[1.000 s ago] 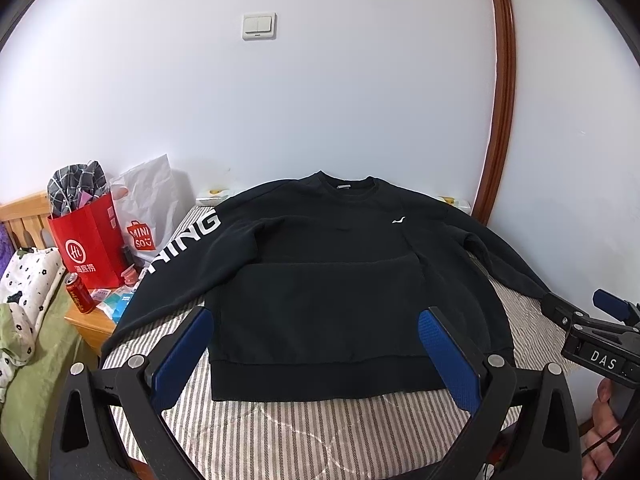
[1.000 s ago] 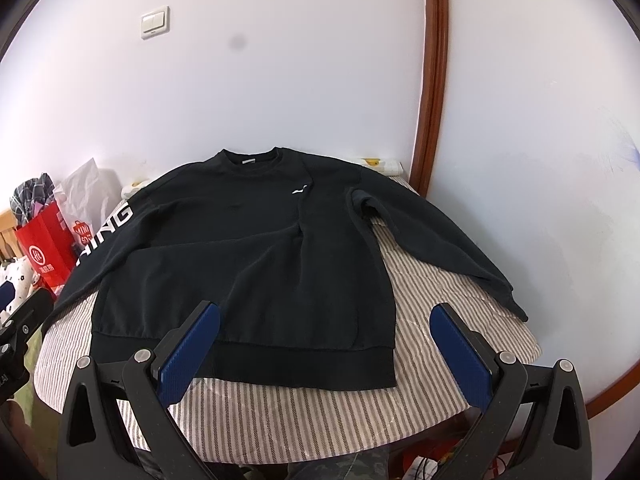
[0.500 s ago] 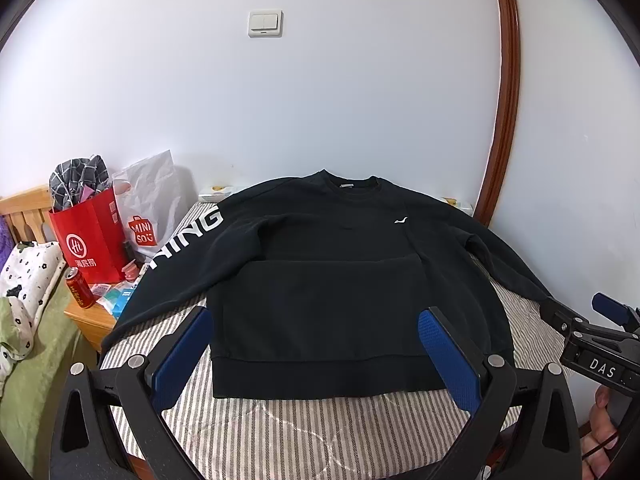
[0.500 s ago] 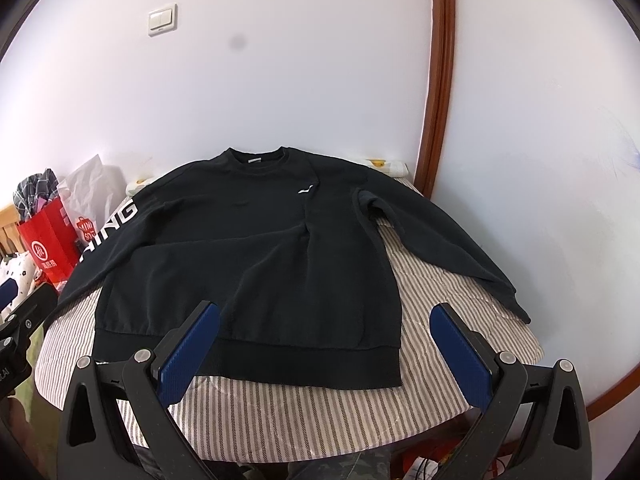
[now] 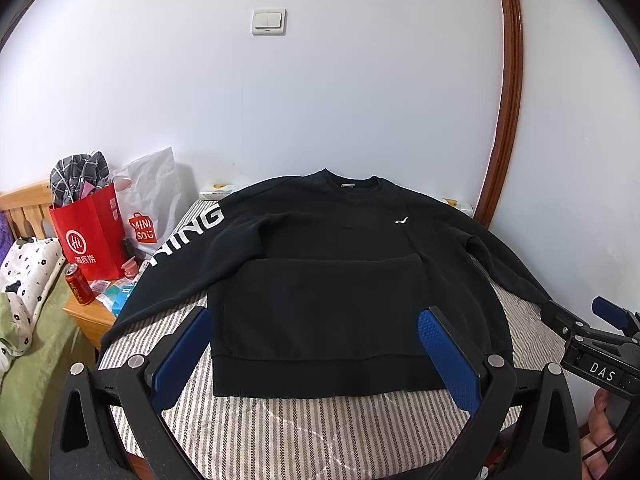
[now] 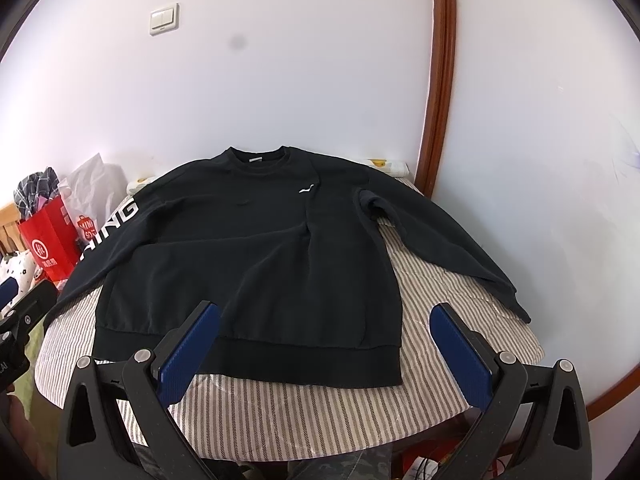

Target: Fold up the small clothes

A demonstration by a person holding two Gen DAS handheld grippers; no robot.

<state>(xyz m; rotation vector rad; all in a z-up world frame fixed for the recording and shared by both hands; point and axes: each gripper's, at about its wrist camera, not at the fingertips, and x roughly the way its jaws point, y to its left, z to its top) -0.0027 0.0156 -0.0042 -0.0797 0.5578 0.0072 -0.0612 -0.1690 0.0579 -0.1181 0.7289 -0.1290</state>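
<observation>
Little has changed in the last second: the sweatshirt (image 5: 320,280) lies flat on the bed (image 5: 320,420), unfolded. My left claw (image 5: 316,356) and right claw (image 6: 326,352) hover, jaws apart, holding nothing.

Both fisheye views are evenly and brightly lit by soft, diffuse light; the white wall (image 5: 360,92) shows a faint violet cast and no glare. Barrel distortion bows the wooden door frame (image 6: 438,80) and darkens the corners to a black vignette. A blurred dark smudge (image 6: 236,43) marks the right wrist view; the black sweatshirt (image 5: 340,272) loses fold detail in shadow.
</observation>
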